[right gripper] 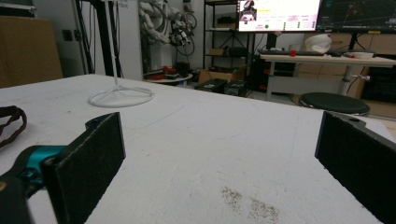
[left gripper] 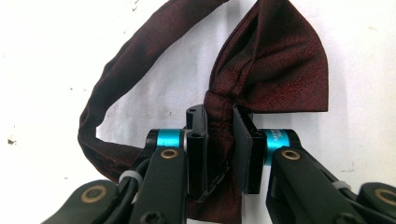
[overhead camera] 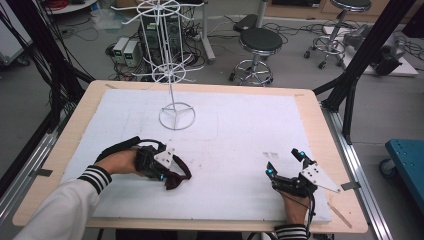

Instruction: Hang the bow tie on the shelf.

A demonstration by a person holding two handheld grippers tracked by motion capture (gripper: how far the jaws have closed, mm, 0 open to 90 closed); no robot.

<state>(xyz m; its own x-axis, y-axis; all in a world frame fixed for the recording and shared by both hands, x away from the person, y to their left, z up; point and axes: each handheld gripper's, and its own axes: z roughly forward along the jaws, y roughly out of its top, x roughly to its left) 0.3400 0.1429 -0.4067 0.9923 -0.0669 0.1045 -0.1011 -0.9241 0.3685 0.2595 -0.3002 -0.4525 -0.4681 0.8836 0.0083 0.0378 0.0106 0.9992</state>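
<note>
Burgundy satin marks the thing in hand: a bow tie [left gripper: 275,65] lying on the white padded surface [overhead camera: 235,135] at the lower left of the high view, its strap looping away to one side. The left gripper [left gripper: 219,140] has its jaws shut on the knot at the middle of the bow, the pads pressing the bunched cloth between them. The right gripper [overhead camera: 285,162], at the lower right of the high view, rests well apart from the tie with its jaws wide open and nothing between them. The step looks like the pick-up, with the grasp just made. A white wire rack [overhead camera: 172,75] stands at the upper middle; the next move probably calls for lifting the tie clear of the surface without letting the slippery knot slide, and keeping the strap loop free.
</note>
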